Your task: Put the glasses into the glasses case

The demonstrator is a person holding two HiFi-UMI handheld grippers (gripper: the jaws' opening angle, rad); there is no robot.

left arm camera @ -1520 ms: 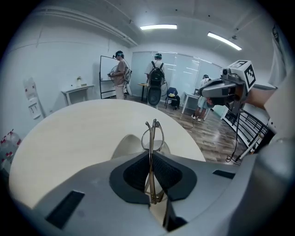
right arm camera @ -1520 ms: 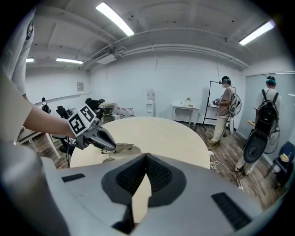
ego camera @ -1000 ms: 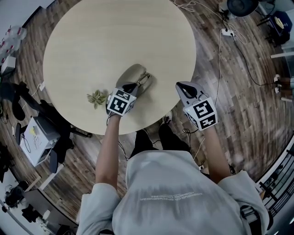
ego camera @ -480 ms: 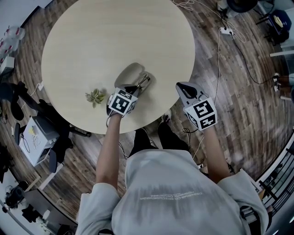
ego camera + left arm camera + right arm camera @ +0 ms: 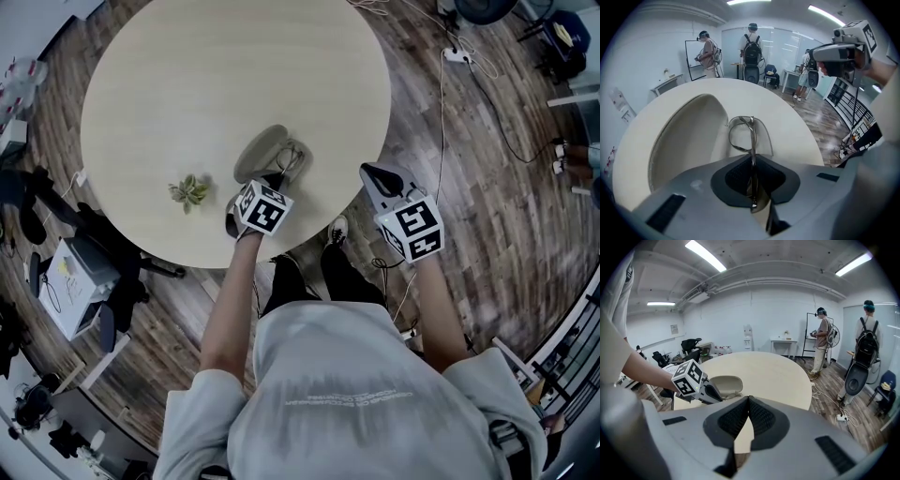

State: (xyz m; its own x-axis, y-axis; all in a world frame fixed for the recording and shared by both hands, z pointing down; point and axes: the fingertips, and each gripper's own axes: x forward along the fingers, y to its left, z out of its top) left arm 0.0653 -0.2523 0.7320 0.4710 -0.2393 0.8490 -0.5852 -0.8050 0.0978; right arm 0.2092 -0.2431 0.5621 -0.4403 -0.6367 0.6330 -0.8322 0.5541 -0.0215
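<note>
Glasses [image 5: 752, 140] are clamped in the left hand-held gripper [image 5: 753, 187], at the open glasses case [image 5: 689, 136] near the desk [image 5: 234, 75] edge; the right hand-held gripper [image 5: 745, 413] is closed, empty.

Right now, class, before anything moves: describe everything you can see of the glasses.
The glasses have a thin, dark, metal-looking wire frame with rounded rims and clear lenses. The left claw is shut on the near end of the frame, so they stick out from it, seen edge-on. They sit low over the round table, right beside the hollow shell of the open beige case. Whether they touch the case or the table cannot be told.
</note>
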